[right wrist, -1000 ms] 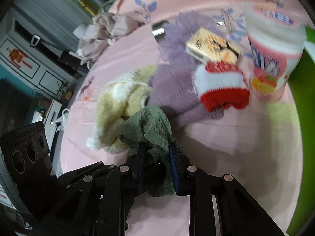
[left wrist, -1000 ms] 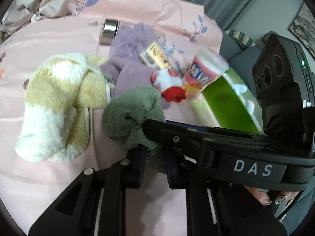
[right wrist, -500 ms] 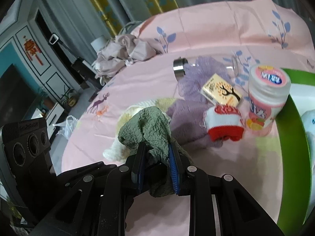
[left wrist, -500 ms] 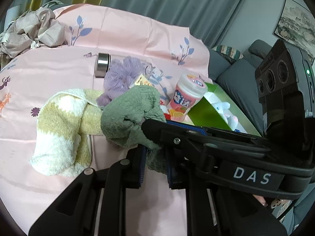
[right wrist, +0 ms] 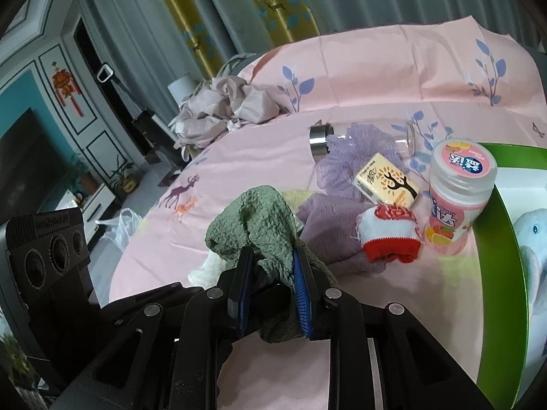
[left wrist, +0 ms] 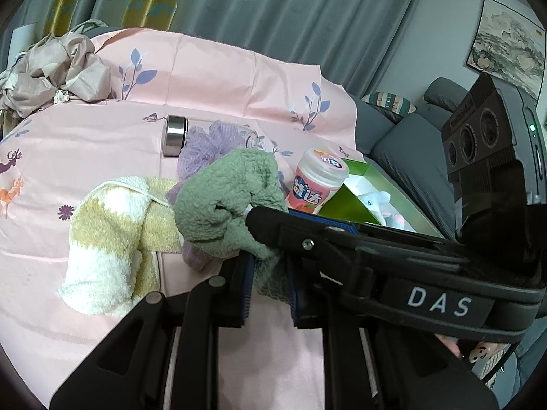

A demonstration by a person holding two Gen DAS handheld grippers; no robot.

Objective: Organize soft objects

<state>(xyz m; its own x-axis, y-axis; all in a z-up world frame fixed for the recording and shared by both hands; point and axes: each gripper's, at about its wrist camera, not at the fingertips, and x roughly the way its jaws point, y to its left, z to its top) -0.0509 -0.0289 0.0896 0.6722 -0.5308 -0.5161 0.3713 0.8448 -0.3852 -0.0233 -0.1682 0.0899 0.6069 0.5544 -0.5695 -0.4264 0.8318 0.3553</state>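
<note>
A crumpled green cloth (left wrist: 225, 198) hangs lifted above the pink bedsheet (left wrist: 85, 157), and both grippers hold it. My left gripper (left wrist: 270, 273) is shut on its lower fold. My right gripper (right wrist: 271, 270) is shut on the same green cloth (right wrist: 256, 218), reaching in across the left wrist view from the right. Below the cloth lie a yellow-and-white towel (left wrist: 109, 225), a purple cloth (right wrist: 328, 235), a purple bath puff (right wrist: 355, 157) and a red-and-white sock (right wrist: 389, 235).
A green box (right wrist: 502, 256) with a plush toy (right wrist: 533, 239) inside stands at the right. Beside it are a pink gum jar (right wrist: 458, 198), a tissue pack (right wrist: 386, 184) and a steel-capped glass bottle (left wrist: 176, 135). Crumpled beige fabric (left wrist: 51, 71) lies at the far left.
Both grippers rose with the green cloth and tipped upward, so it now hangs higher above the towels and more of the curtains and room shows.
</note>
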